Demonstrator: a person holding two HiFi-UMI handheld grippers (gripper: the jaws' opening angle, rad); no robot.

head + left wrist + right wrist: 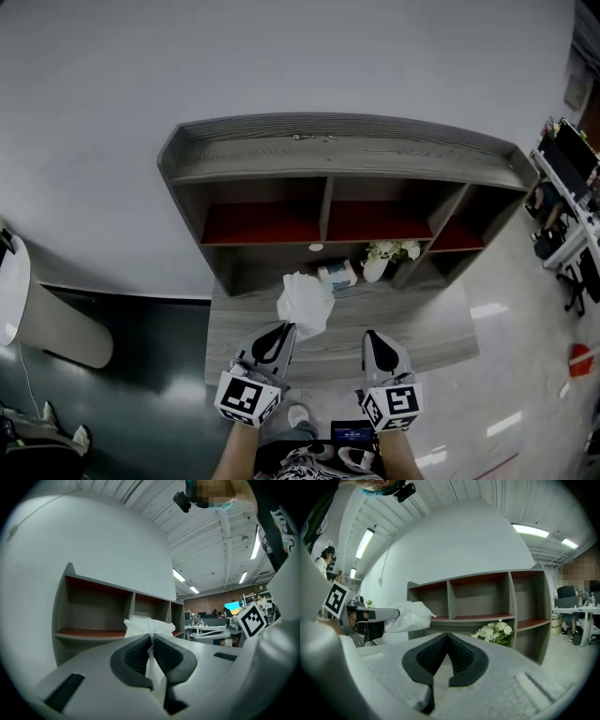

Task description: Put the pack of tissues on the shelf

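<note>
My left gripper (286, 328) is shut on a crumpled white tissue (305, 302), which sticks out past its tips above the grey desk (431, 328). The left gripper view shows the tissue (140, 626) pinched between the dark pads (136, 656), with the grey shelf unit (93, 616) behind. A small pack of tissues (337, 275) lies at the back of the desk under the shelf unit (328, 155). My right gripper (372, 336) hovers beside the left one, its jaws shut with nothing between them (447, 635). In its view the left gripper (370, 616) and the tissue (410, 615) appear at the left.
White flowers in a white vase (384, 255) stand next to the pack; they also show in the right gripper view (494, 631). The shelf has red-floored compartments (262, 225). An equipment rack (562, 187) stands at the right, a white rounded object (14, 291) at the left.
</note>
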